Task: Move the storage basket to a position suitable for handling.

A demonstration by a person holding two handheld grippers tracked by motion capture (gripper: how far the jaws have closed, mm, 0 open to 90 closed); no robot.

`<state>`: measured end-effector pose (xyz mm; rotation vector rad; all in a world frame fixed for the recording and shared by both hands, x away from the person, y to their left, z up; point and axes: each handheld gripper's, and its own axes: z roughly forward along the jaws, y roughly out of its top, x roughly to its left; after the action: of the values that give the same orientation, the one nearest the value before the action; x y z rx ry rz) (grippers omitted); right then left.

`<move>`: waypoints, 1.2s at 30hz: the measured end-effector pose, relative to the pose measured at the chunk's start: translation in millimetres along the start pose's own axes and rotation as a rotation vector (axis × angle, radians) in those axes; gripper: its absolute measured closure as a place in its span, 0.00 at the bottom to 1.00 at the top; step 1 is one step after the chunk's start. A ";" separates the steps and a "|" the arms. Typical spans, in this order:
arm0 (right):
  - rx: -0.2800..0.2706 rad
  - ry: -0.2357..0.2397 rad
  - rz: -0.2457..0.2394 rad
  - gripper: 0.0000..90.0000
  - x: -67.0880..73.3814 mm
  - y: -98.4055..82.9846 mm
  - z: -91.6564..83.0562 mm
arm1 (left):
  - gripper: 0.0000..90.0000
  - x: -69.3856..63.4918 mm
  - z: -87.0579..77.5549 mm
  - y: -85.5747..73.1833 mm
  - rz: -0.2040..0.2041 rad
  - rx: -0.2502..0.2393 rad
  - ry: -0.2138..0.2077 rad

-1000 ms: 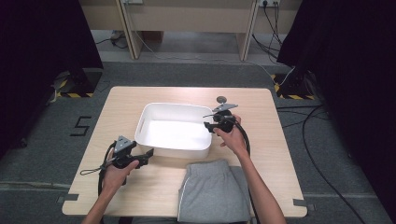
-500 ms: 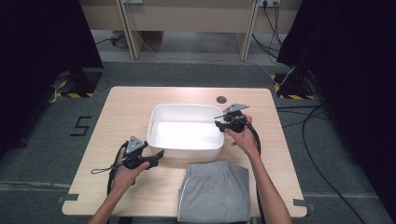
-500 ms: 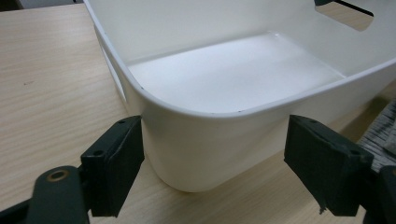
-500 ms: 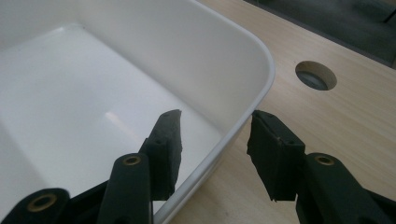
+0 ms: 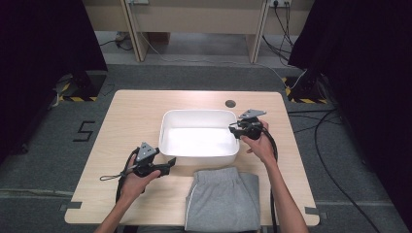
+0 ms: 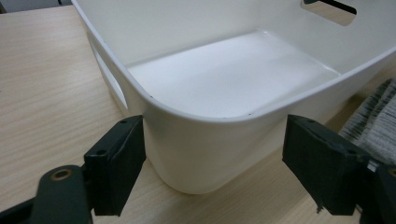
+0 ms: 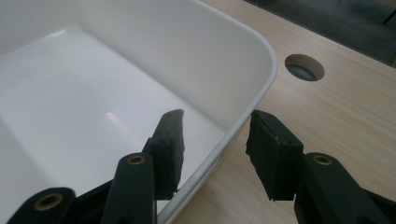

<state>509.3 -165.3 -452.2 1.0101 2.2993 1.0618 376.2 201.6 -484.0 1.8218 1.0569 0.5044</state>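
Since a second ago the white bin (image 5: 199,141) has slid to the right across the pale wooden tabletop (image 5: 126,121), which stands on grey carpet between dark curtains, and both hands have travelled with it. At the bin's near left corner the left tool (image 5: 167,164) is held low and level, its jaws released and straddling that corner without touching. The right tool (image 5: 233,129) reaches in from the right; its jaws, just closing, straddle the right rim with gaps still showing, and grey folded shorts (image 5: 222,199) lie just in front.
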 end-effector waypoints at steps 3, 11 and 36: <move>0.003 0.002 0.008 0.62 -0.9 -2.0 -2.5 | 0.24 -1.4 1.2 0.4 0.001 0.000 -0.004; -0.002 0.000 0.014 0.62 -8.9 -10.8 -12.3 | 0.26 -9.0 6.5 3.3 0.012 0.001 -0.029; -0.045 -0.041 0.058 0.45 -11.3 -18.5 -30.5 | 0.25 -14.0 8.7 2.6 0.011 -0.004 -0.039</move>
<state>489.7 -196.7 -446.8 1.0770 2.2160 1.0996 375.9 184.9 -484.6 1.8277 1.0192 0.4754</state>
